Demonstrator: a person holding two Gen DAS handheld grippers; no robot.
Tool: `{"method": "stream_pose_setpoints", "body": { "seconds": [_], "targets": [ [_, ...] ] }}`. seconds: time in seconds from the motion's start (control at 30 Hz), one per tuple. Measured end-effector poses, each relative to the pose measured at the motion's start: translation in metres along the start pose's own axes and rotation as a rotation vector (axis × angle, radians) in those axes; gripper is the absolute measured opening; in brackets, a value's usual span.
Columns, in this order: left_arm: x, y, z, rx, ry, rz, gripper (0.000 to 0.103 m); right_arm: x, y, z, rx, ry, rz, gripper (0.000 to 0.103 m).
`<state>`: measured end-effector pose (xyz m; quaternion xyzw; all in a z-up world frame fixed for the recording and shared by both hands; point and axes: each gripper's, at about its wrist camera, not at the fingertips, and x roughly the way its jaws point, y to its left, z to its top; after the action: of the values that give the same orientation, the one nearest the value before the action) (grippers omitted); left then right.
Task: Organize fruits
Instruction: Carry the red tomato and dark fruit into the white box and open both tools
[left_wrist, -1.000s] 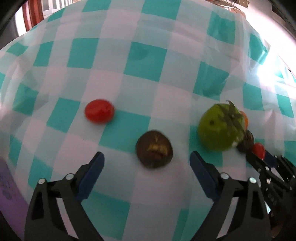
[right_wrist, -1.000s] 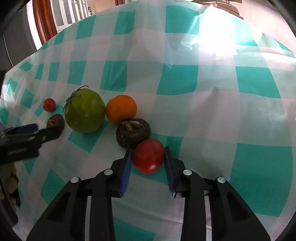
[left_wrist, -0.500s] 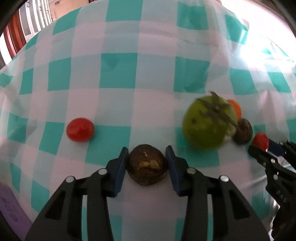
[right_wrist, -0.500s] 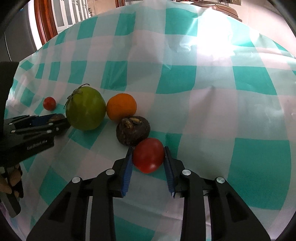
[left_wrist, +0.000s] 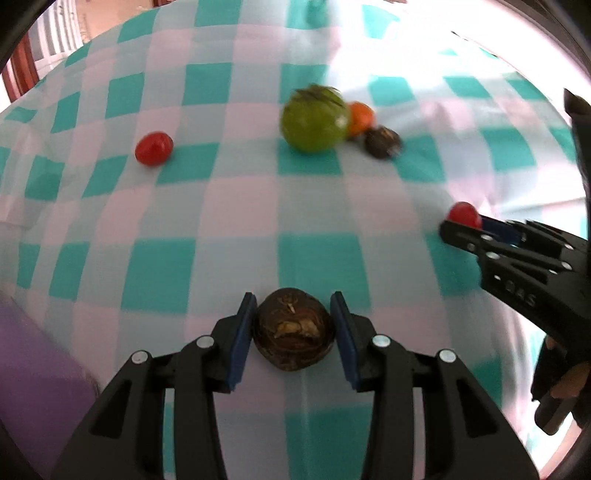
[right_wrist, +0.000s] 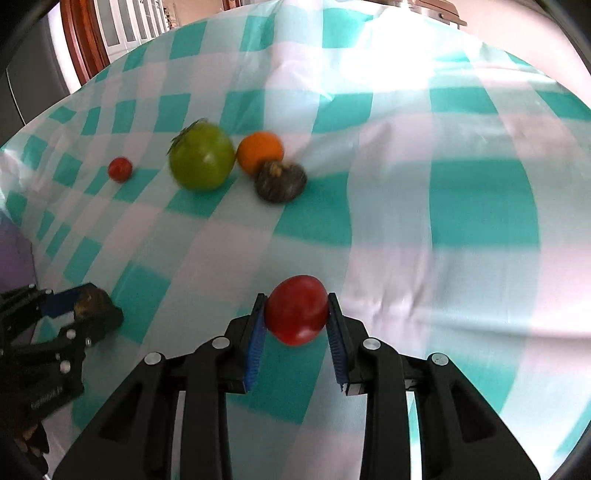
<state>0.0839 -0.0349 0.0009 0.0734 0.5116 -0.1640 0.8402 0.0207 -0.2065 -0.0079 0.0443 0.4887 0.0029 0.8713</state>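
Teal-and-white checked cloth (right_wrist: 480, 206) covers the table, sunlit at its far edge, wooden cabinet doors (right_wrist: 110, 33) behind.

Left gripper (left_wrist: 293, 328) clamps a dark brown fruit (left_wrist: 293, 338); right gripper (right_wrist: 296, 317) clamps a red tomato (right_wrist: 296, 309). On the cloth: green tomato (right_wrist: 201, 157), orange (right_wrist: 259, 151), second brown fruit (right_wrist: 280, 181), small red tomato (right_wrist: 120, 169).

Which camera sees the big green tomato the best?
The right wrist view shows the green tomato best: it looks larger there, with its whole round side and stem showing, beside the orange. The left wrist view shows it too, but farther off and blurrier, partly covering the orange.
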Motion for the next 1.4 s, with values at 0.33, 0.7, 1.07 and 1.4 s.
{"method": "stream_pose_setpoints", "body": {
  "seconds": [0.33, 0.7, 1.07, 1.4],
  "targets": [
    [-0.075, -0.022, -0.073, 0.078, -0.018, -0.056, 0.042, -0.060, 0.038, -0.061, 0.033, 0.043, 0.010, 0.031],
    [-0.173, -0.019, -0.127, 0.226, -0.120, -0.110, 0.042, -0.138, 0.087, -0.087, 0.028, -0.057, -0.009, 0.031],
    [-0.258, 0.026, -0.146, 0.237, -0.299, -0.088, 0.042, -0.187, 0.137, -0.083, -0.040, -0.130, -0.003, 0.031],
    [-0.297, 0.120, -0.175, 0.005, -0.353, 0.065, 0.042, -0.201, 0.261, -0.060, -0.336, -0.154, 0.144, 0.031]
  ]
}}
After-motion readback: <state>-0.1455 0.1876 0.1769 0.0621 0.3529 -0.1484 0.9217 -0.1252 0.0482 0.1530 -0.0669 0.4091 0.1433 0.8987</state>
